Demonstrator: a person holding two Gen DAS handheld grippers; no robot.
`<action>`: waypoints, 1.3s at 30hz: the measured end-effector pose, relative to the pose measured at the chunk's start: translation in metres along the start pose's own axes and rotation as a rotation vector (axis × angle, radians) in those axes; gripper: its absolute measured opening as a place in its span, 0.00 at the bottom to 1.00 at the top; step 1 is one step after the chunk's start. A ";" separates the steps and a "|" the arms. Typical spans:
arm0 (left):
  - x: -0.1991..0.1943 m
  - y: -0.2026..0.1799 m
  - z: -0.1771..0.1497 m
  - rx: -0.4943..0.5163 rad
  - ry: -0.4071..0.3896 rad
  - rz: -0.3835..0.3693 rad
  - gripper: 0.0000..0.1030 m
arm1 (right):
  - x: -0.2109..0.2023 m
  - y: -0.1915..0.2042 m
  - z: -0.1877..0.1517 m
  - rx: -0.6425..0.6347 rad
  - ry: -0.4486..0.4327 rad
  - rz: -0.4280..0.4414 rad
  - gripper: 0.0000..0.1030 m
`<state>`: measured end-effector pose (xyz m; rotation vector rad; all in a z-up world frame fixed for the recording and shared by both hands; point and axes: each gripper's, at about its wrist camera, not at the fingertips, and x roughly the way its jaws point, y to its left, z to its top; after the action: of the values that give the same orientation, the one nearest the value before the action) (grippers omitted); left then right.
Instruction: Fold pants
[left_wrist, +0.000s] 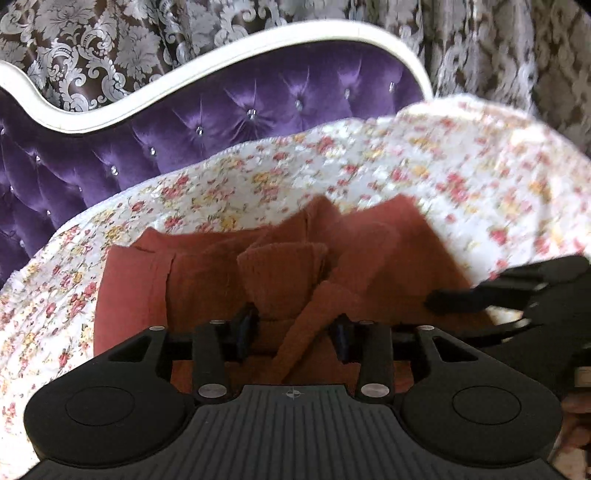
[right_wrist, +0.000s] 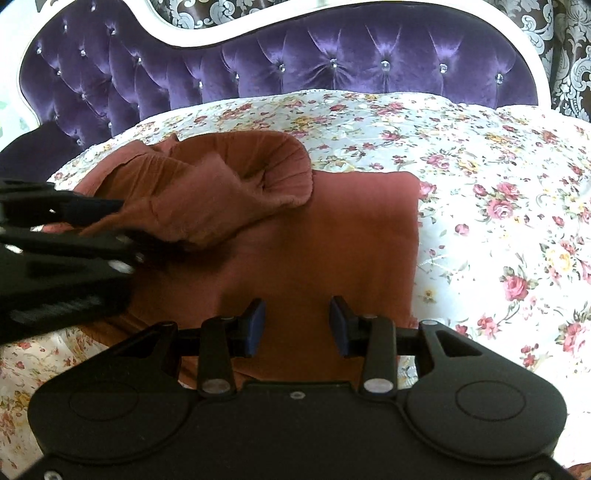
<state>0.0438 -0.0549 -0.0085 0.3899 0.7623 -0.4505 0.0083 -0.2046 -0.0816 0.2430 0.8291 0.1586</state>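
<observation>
Rust-brown pants (right_wrist: 332, 236) lie partly folded on the flowered bedspread (right_wrist: 498, 177). A bunched fold with the ribbed waistband (right_wrist: 288, 173) stands up at their far left. In the left wrist view the pants (left_wrist: 207, 280) fill the middle, and cloth runs between the fingers of my left gripper (left_wrist: 293, 332), whose jaws stand apart. In the right wrist view the left gripper (right_wrist: 122, 225) reaches in from the left with cloth draped over its tips. My right gripper (right_wrist: 297, 325) is open and empty, just above the flat pants. It also shows in the left wrist view (left_wrist: 443, 301).
A purple tufted headboard (right_wrist: 332, 62) with a white frame (left_wrist: 221, 62) stands behind the bed. Patterned curtains (left_wrist: 480, 44) hang behind it. Flowered bedspread lies bare to the right of the pants.
</observation>
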 end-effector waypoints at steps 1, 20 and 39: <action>-0.005 0.001 0.001 -0.004 -0.014 -0.013 0.40 | 0.000 0.000 0.000 -0.002 0.001 -0.002 0.48; 0.002 0.087 -0.006 -0.341 0.023 0.046 0.50 | -0.001 -0.006 0.003 0.000 0.017 0.028 0.47; 0.040 0.095 -0.048 -0.289 0.131 0.045 0.52 | -0.019 -0.043 0.031 0.319 -0.105 0.227 0.78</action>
<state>0.0914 0.0378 -0.0530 0.1673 0.9300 -0.2683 0.0206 -0.2554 -0.0598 0.6418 0.7186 0.2244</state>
